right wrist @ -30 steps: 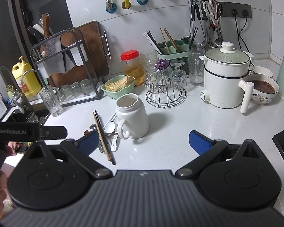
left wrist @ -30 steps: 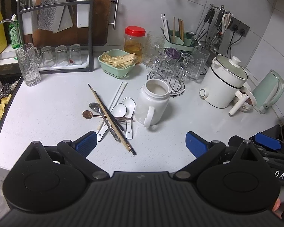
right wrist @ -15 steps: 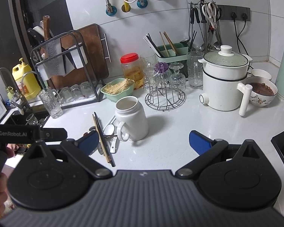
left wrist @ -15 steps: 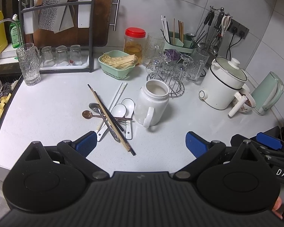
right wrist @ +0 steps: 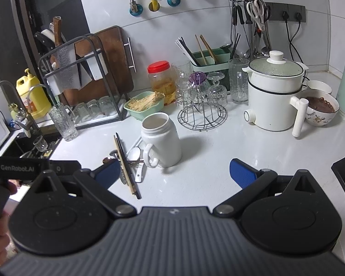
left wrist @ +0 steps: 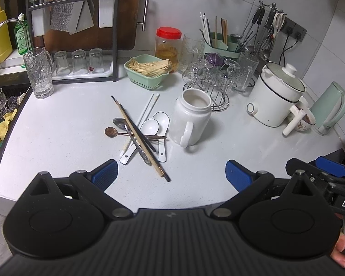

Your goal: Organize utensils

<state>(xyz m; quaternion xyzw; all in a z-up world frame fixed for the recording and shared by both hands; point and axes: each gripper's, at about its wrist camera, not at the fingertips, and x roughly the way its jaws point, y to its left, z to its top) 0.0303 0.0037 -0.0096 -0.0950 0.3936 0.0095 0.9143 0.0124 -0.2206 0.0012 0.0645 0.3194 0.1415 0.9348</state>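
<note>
A loose pile of utensils [left wrist: 140, 135] lies on the white counter: dark and wooden chopsticks [left wrist: 135, 131], white chopsticks [left wrist: 149, 108], two white ceramic spoons [left wrist: 151, 126], a steel spoon [left wrist: 120, 123] and a copper spoon [left wrist: 111, 131]. A white handled jar [left wrist: 192, 118] stands open just right of them. My left gripper [left wrist: 171, 174] is open and empty, above the counter's near edge in front of the pile. My right gripper [right wrist: 174, 172] is open and empty, in front of the jar [right wrist: 161, 138]; the pile [right wrist: 126, 163] shows left of it.
A green utensil holder [right wrist: 209, 61] with chopsticks stands at the back wall. Nearby are a wire glass rack [right wrist: 202, 112], green basket [left wrist: 147, 71], red-lidded jar [left wrist: 168, 46], white electric pot [left wrist: 278, 96], tall glass [left wrist: 38, 73], dish rack [left wrist: 80, 34] and sink [left wrist: 0, 119].
Both grippers have drifted slightly; the view has shifted a little. Nothing on the counter has moved, and both grippers stay open.
</note>
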